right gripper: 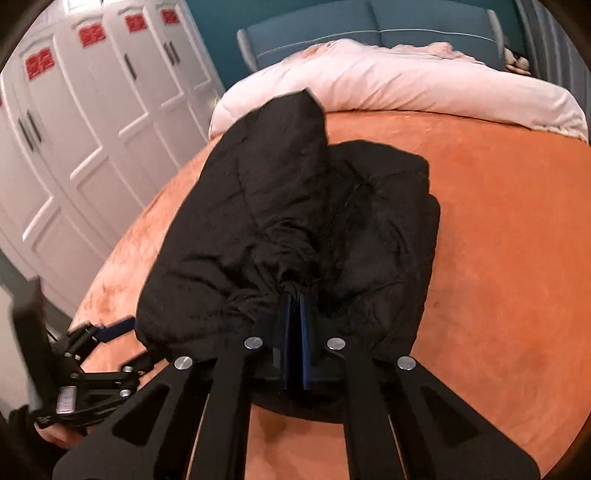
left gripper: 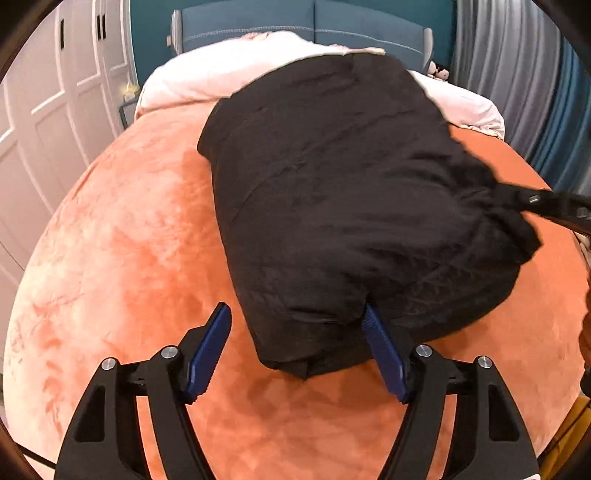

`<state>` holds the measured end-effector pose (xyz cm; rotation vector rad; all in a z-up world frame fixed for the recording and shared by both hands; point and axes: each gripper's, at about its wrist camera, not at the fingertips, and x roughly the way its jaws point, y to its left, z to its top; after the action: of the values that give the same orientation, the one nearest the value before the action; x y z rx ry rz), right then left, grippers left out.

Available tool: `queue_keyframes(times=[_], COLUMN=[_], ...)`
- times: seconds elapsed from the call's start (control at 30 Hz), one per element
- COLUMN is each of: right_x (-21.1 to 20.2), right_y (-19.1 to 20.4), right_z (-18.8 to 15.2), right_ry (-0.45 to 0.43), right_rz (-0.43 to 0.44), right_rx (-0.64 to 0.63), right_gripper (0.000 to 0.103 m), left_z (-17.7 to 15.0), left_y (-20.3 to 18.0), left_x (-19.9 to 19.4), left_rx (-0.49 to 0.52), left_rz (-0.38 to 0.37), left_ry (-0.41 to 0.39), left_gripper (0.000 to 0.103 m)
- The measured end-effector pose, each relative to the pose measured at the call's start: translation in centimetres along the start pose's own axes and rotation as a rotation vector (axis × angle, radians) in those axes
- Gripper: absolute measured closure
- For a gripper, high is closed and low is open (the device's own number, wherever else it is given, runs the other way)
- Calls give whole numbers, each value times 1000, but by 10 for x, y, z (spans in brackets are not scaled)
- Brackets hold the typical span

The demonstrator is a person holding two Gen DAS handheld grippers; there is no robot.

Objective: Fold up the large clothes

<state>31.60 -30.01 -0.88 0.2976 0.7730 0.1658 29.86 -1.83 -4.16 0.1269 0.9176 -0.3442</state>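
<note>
A large black padded jacket [left gripper: 343, 199] lies bunched on the orange bed cover [left gripper: 122, 236]; it also shows in the right wrist view [right gripper: 280, 214]. My left gripper [left gripper: 297, 345] is open, its blue pads either side of the jacket's near corner, the right pad touching the fabric. My right gripper [right gripper: 295, 314] is shut on a gathered fold of the jacket and lifts it a little; it enters the left wrist view from the right edge [left gripper: 517, 197]. The left gripper shows at the lower left of the right wrist view [right gripper: 110, 332].
A pale pink duvet [right gripper: 406, 81] is piled at the head of the bed before a blue headboard [left gripper: 314, 26]. White wardrobe doors [right gripper: 92, 122] stand on the left. Grey-blue curtains [left gripper: 517, 74] hang on the right.
</note>
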Motion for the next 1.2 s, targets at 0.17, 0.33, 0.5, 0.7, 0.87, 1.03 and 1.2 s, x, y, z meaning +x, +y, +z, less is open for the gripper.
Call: queue_keyframes(times=[0.17, 0.33, 0.5, 0.7, 0.87, 1.03, 1.2], right_x=[27, 36, -19, -45, 15, 42, -27], right_y=[-33, -54, -36, -11, 4, 11, -19], right_z=[-42, -70, -45, 36, 95, 86, 55], right_ry=[88, 146, 43, -40, 18, 49, -121], right_rz=[-47, -110, -89, 16, 8, 71, 42], right_rx=[95, 161, 115, 92, 123, 104, 160], right_gripper=[103, 103, 103, 51, 40, 96, 101], left_z=[-8, -18, -7, 29, 53, 68, 73], left_y=[-6, -22, -20, -8, 4, 9, 0], left_x=[5, -16, -57, -79, -67, -53, -44], left_rx=[9, 27, 21, -32, -95, -122, -93], left_rz=[-33, -25, -20, 11, 39, 28, -7], left_ry=[9, -42, -145, -206, -166, -148, -166], left_gripper=[32, 33, 33, 32, 32, 32, 32])
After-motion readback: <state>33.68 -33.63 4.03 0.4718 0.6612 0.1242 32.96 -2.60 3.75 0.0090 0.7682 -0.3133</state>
